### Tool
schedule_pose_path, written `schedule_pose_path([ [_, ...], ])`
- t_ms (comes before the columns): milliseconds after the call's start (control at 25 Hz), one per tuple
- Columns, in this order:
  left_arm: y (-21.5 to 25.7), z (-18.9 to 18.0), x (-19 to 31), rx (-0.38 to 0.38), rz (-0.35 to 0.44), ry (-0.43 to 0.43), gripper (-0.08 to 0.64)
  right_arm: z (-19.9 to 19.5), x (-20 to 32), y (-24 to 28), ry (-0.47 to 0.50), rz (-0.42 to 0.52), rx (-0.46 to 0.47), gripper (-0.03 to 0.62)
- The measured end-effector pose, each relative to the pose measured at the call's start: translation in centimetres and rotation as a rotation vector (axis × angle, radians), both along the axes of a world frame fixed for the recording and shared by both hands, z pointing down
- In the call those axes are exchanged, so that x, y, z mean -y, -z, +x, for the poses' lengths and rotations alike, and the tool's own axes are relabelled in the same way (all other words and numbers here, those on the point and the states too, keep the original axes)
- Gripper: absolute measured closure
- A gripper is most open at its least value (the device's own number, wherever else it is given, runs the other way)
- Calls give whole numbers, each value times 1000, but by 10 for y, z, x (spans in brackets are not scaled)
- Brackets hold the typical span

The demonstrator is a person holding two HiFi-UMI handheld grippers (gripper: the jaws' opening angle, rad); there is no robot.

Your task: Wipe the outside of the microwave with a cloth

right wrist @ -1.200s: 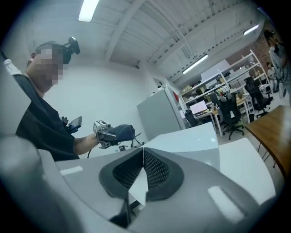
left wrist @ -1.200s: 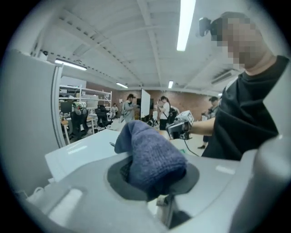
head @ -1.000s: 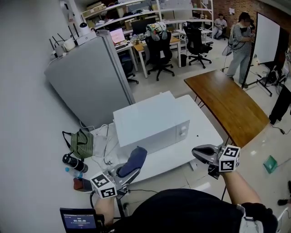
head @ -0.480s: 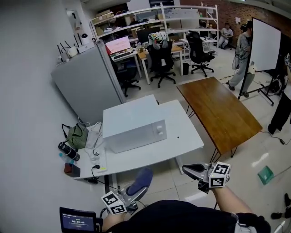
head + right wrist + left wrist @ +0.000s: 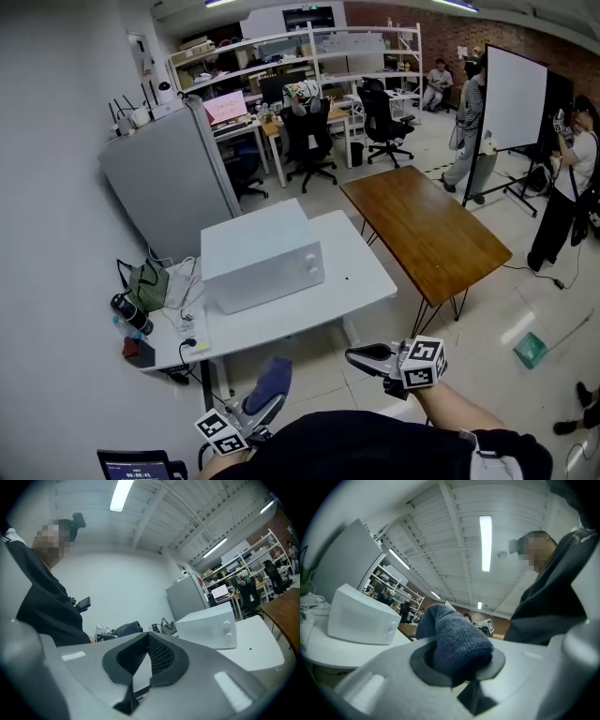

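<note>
Cloth (image 5: pixel 269 381), dark blue and rolled thick, stands up out of the left tongs (image 5: pixel 257 403) at the bottom of the head view, left of centre. The left gripper view shows the pads pinching its lower end so the free end pokes forward, which looks like a sensible way to carry it with a wiping face ready. The right tongs (image 5: pixel 360 355), lower centre, are pressed together on nothing. I would guess they are kept off to the side because this job needs only one tool.

The microwave (image 5: pixel 262 253), a white box with two knobs (image 5: pixel 308 256) on its front, sits mid-frame on the white surface (image 5: pixel 361 272), toward its left part, with the front turned to the person (image 5: pixel 375 445). Both tongs hang low and well apart from it, short of the surface's near edge, so no wiping is under way. The front and top are the nearest faces, likely the first to be reached. Cables (image 5: pixel 183 281) and a green bag (image 5: pixel 145 286) lie just left of the microwave and may crowd that side.
</note>
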State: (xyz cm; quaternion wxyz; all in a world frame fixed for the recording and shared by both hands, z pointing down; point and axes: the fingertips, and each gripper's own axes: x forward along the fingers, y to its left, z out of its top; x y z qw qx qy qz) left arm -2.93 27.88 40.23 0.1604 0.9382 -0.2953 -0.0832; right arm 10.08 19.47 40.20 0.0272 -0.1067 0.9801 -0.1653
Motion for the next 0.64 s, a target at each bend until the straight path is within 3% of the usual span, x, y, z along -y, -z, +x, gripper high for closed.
schedule_pose_path([
  [320, 13, -50, -21, -52, 62, 22, 489, -49, -23, 10, 21, 25, -40, 586],
  [640, 15, -55, -28, -64, 83, 11, 489, -56, -38, 17, 23, 54, -61, 586],
])
